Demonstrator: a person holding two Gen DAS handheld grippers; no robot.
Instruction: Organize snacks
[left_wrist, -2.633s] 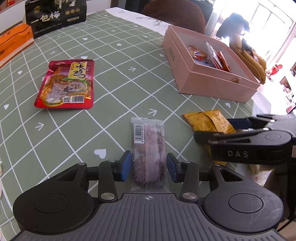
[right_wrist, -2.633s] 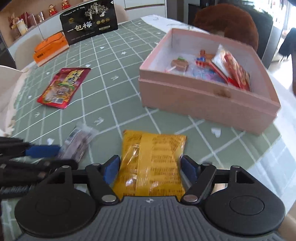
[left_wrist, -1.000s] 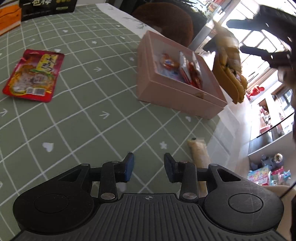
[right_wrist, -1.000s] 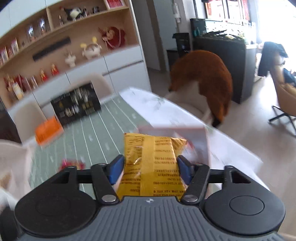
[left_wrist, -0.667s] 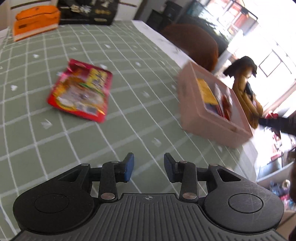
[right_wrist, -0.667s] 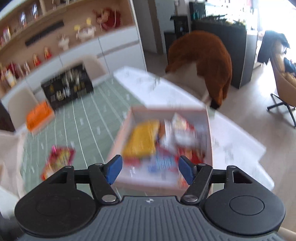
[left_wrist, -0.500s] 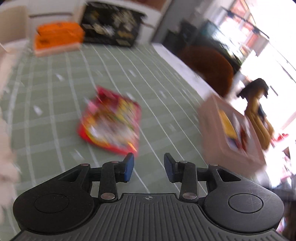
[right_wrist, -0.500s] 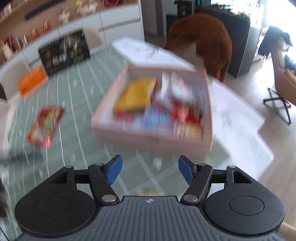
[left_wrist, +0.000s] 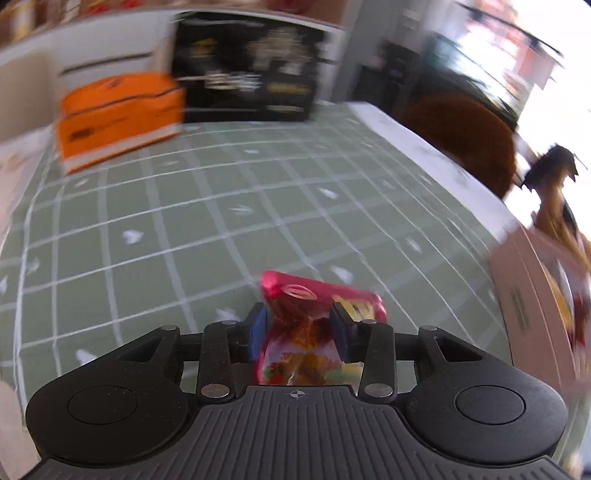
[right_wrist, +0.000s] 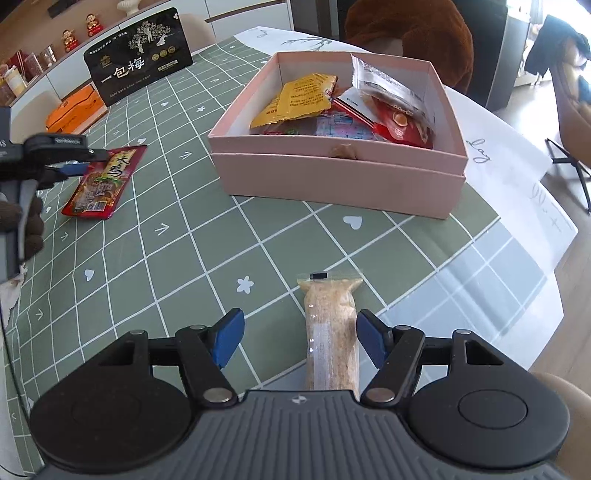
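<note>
A red snack packet (left_wrist: 306, 325) lies flat on the green checked cloth. My left gripper (left_wrist: 298, 328) hangs over its end, jaws opening, with the packet between the pads but not pinched. The right wrist view shows that left gripper (right_wrist: 79, 158) above the red packet (right_wrist: 103, 184). My right gripper (right_wrist: 299, 338) stands open over a beige bar in clear wrap (right_wrist: 330, 325), which lies closer to the right pad. The pink box (right_wrist: 332, 181) holds several snacks, including a yellow packet (right_wrist: 299, 98).
A black gift box (right_wrist: 140, 70) and an orange box (right_wrist: 74, 110) stand at the far end of the table. A person's gloved hand (right_wrist: 22, 225) holds the left gripper. White paper (right_wrist: 517, 166) covers the table's right edge beside the pink box.
The right gripper let go of the yellow packet, which now lies in the box, then sank over the beige bar. The left gripper swung left from the box to the red packet.
</note>
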